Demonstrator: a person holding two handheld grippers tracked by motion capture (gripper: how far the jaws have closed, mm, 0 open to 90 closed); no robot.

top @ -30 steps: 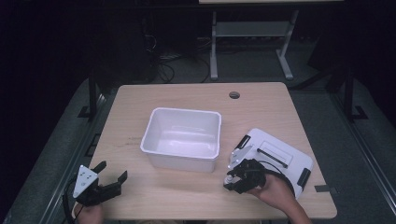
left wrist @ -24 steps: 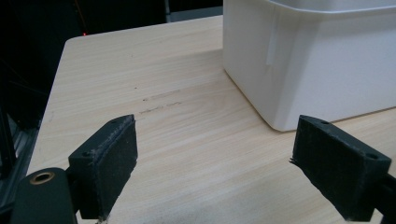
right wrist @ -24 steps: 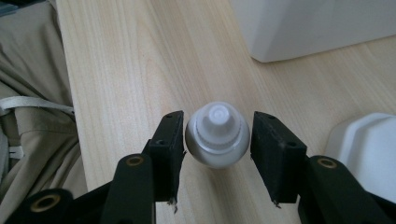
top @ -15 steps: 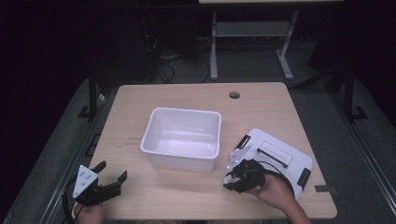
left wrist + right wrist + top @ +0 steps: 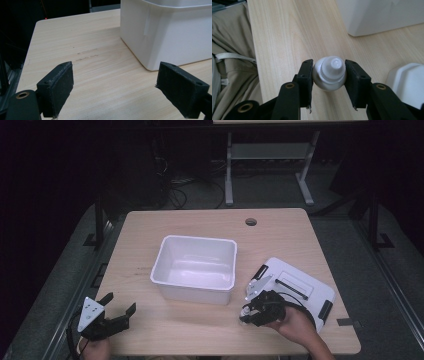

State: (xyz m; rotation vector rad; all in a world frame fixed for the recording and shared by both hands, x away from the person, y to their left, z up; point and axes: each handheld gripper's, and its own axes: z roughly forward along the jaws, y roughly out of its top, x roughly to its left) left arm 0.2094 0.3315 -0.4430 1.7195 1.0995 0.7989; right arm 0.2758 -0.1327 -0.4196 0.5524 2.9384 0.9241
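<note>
Right gripper [image 5: 329,75], jaws just closing, is clamped on the small white bottle [image 5: 329,73] near the tub [image 5: 195,267]; left gripper [image 5: 122,85] gapes wide, holding nothing. No writing is readable.

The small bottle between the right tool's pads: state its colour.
White, cap and body alike. The small bottle shows best in the right gripper view, pressed between the right tool's black pads.

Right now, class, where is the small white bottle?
The small white bottle sits between the right gripper pads on the table's near right part, between white tub and white lid.
</note>
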